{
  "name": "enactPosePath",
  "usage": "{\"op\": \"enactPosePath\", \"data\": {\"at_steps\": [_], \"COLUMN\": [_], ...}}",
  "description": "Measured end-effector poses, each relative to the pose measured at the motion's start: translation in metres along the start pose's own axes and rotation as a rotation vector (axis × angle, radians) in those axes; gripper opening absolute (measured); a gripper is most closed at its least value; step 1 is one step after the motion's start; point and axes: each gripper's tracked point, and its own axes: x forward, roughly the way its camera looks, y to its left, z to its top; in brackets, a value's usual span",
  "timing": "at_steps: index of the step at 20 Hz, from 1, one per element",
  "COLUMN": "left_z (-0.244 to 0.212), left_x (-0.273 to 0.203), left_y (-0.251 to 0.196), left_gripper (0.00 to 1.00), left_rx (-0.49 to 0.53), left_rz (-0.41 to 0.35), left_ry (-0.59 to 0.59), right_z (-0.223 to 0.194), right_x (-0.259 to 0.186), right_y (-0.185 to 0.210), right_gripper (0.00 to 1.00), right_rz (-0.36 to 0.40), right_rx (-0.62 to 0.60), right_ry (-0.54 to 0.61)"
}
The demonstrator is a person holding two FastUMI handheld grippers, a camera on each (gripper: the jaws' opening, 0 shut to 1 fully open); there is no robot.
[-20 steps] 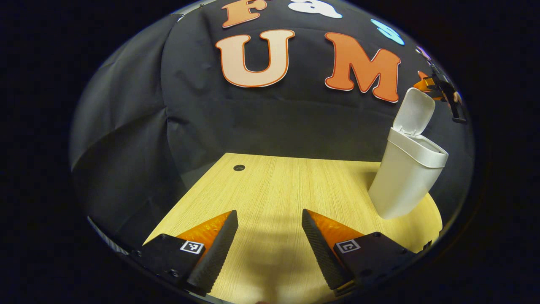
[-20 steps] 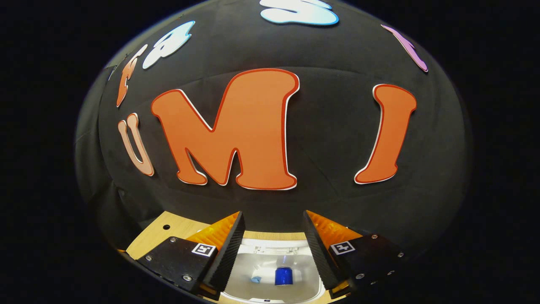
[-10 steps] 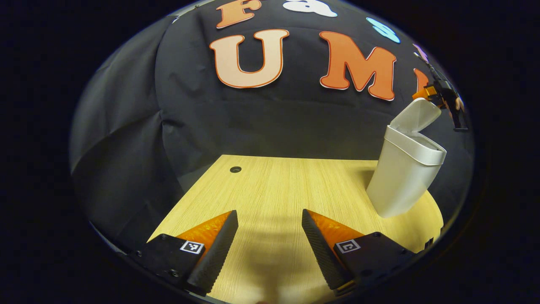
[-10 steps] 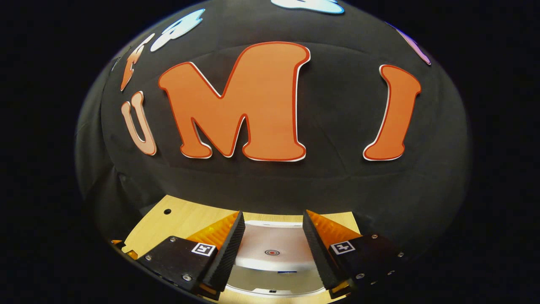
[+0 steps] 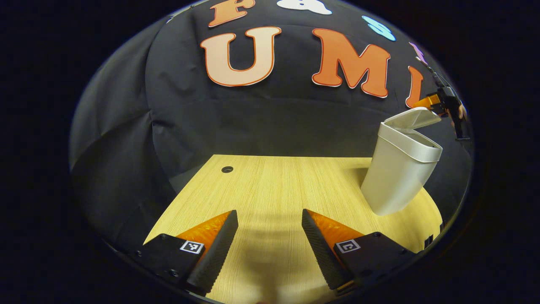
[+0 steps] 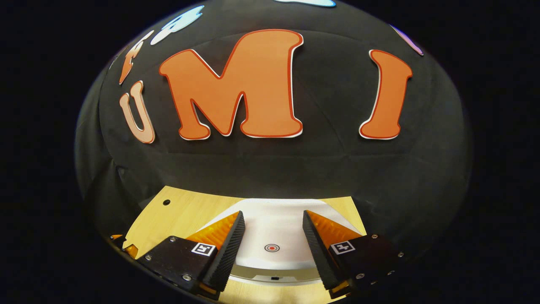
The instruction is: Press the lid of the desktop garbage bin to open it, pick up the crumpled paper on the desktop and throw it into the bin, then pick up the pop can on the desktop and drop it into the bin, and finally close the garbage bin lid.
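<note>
My right gripper, fingers spread and empty, hovers over the bin at two o'clock; its light, springy lid sits ajar. I'd press at the red dot.

in the left gripper view the garbage bin stands on the desk at the right, before the booth wall. its lid tilts above the rim. a cable hole sits at the far left.
</note>
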Motion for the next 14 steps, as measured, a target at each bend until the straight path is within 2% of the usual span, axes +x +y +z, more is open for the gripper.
{"op": "enactPosePath", "data": {"at_steps": [14], "left_z": [-0.004], "left_x": [-0.003], "left_y": [-0.006], "left_gripper": [0.97], "left_rx": [0.039], "left_rz": [-0.060], "left_ry": [0.031], "right_z": [-0.054], "right_x": [-0.010], "right_y": [0.001], "right_gripper": [0.84], "right_rz": [-0.013], "right_rx": [-0.021], "right_ry": [0.091]}}
